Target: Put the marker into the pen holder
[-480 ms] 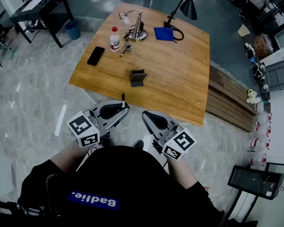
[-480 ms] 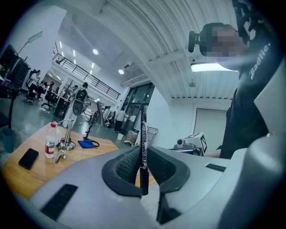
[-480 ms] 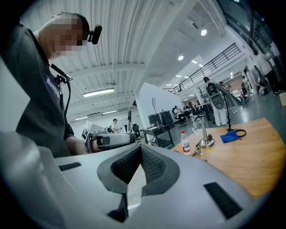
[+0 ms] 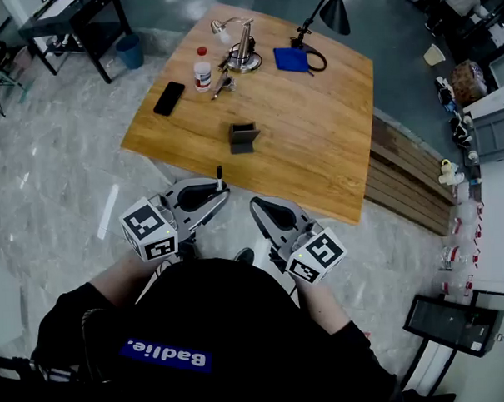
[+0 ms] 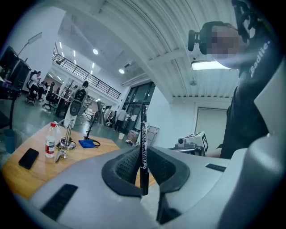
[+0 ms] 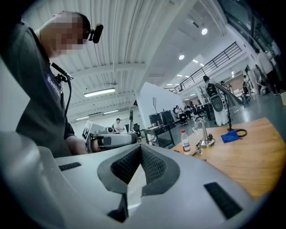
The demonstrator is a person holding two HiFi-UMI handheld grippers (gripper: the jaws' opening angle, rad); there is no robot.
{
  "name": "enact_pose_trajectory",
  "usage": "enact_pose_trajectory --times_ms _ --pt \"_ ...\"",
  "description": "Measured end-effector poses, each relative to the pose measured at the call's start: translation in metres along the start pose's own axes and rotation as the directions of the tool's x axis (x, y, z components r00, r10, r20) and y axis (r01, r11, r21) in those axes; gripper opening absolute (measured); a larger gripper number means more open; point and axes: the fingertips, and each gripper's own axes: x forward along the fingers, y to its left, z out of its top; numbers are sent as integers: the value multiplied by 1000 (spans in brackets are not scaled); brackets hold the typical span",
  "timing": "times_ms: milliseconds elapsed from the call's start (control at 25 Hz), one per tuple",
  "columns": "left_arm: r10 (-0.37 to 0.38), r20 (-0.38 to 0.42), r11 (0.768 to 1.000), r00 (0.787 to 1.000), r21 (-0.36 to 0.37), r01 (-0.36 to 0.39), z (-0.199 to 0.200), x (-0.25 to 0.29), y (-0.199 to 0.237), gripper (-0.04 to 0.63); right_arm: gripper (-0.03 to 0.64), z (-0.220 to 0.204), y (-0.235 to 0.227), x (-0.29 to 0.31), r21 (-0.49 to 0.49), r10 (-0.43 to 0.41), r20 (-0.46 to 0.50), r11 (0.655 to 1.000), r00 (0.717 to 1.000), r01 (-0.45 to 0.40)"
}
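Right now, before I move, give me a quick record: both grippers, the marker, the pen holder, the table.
Left gripper: shut on marker, which sticks out past the jaws
Right gripper: shut, nothing held
Pen holder: middle of table, beyond both grippers
Far side of table: phone, bottle, blue cloth

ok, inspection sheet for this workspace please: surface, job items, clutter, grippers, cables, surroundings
Surface: wooden table, things grouped at its far end.
Job's things: marker upright in the left gripper; pen holder mid-table, standing alone.
Clutter: phone, bottle, metal stand, blue cloth.
Grippers: left gripper jaws shut on the marker, short of the table edge; right gripper jaws together, empty.
Cables: black cable loop beside the blue cloth.
Surroundings: blue bin and wooden boards on the floor.
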Motion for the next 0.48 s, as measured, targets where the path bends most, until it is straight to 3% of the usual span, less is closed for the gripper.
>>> enact_pose_trajectory --times_ms 240,480 --pt "37 -9 999 999 23 -37 -2 11 6 54 6 4 -12 -7 3 12 19 1000 1000 -12" --pt "106 18 992 994 64 -107 9 33 9 54 6 5 -26 -23 -8 78 11 997 997 -78"
